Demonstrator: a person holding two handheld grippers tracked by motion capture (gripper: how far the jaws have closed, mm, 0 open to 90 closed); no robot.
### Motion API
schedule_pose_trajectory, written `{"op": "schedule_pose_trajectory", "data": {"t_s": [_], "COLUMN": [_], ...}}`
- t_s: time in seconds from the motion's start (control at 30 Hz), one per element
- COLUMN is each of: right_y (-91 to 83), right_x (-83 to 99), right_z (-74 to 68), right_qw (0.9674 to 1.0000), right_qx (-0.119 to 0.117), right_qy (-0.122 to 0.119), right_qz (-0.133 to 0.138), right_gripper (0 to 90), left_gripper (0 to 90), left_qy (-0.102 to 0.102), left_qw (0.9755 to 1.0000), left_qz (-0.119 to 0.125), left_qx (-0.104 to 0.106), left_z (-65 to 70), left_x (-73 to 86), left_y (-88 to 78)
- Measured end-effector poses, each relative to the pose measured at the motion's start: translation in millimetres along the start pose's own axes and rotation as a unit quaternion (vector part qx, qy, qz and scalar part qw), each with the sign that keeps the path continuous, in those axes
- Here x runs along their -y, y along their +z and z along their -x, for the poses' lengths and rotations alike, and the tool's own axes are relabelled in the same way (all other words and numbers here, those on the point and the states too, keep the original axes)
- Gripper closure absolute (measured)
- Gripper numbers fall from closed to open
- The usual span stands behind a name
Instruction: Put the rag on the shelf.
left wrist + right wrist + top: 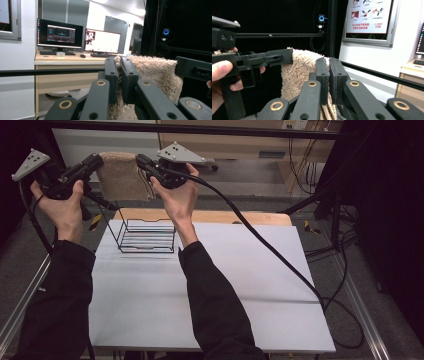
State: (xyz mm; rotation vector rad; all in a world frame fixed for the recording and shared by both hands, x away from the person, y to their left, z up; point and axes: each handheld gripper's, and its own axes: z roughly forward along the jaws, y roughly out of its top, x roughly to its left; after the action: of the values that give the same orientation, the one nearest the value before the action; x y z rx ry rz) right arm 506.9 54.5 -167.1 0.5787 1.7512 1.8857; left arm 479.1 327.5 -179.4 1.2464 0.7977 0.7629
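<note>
A beige fluffy towel (120, 175) hangs in the air above the far side of the table, stretched between both grippers. My left gripper (98, 161) is shut on its top left corner and my right gripper (140, 161) is shut on its top right corner. In the left gripper view the jaws pinch the towel (155, 72) edge at my left gripper (119, 75), with the other gripper (193, 68) at the right. In the right gripper view the towel (299, 70) is clamped in my right gripper (329, 75), and the other gripper (262, 60) holds the far corner.
A black wire rack (145, 236) stands on the white table (210, 285) below the towel, near the wooden far edge (225, 216). A thick black cable (270, 245) trails from the right gripper across the table to the right. Desks with monitors (60, 33) stand beyond.
</note>
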Motion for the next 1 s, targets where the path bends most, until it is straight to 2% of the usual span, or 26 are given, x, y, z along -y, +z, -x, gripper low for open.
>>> {"op": "schedule_pose_trajectory", "data": {"t_s": [0.1,0.2,0.33,0.43,0.57,0.67,1.0], "right_y": [6.1,10.4,14.4,20.3,25.2,29.0,34.2], "right_x": [-2.9,-4.8,-3.9,-0.8,3.1,6.0,12.5], "right_z": [-0.1,0.7,2.7,8.5,14.1,17.9,25.1], "right_qw": [0.9999,0.9999,0.9999,0.9999,0.9997,0.9996,0.9991], "right_qx": [0.003,0.003,0.006,0.011,0.015,0.018,0.023], "right_qy": [-0.010,-0.011,-0.014,-0.012,-0.015,-0.013,-0.018], "right_qz": [-0.002,0.000,-0.001,-0.005,-0.012,-0.016,-0.031], "right_gripper": [86.5,86.5,86.5,86.5,86.5,86.5,86.5], "left_gripper": [84.3,84.3,84.3,84.3,84.3,84.3,84.3], "left_qy": [0.000,-0.011,-0.004,-0.008,-0.005,-0.011,-0.002], "left_qw": [1.0000,0.9999,0.9999,0.9998,0.9996,0.9995,0.9994], "left_qz": [0.000,0.005,-0.001,-0.004,-0.012,-0.014,-0.025], "left_qx": [-0.006,-0.004,-0.014,-0.018,-0.026,-0.027,-0.026], "left_z": [-3.7,-8.6,-11.7,-14.7,-18.7,-23.0,-29.5], "left_x": [-3.0,-3.4,-3.0,-1.7,2.5,6.9,16.2], "left_y": [2.1,4.1,11.2,17.9,28.0,34.7,44.0]}}
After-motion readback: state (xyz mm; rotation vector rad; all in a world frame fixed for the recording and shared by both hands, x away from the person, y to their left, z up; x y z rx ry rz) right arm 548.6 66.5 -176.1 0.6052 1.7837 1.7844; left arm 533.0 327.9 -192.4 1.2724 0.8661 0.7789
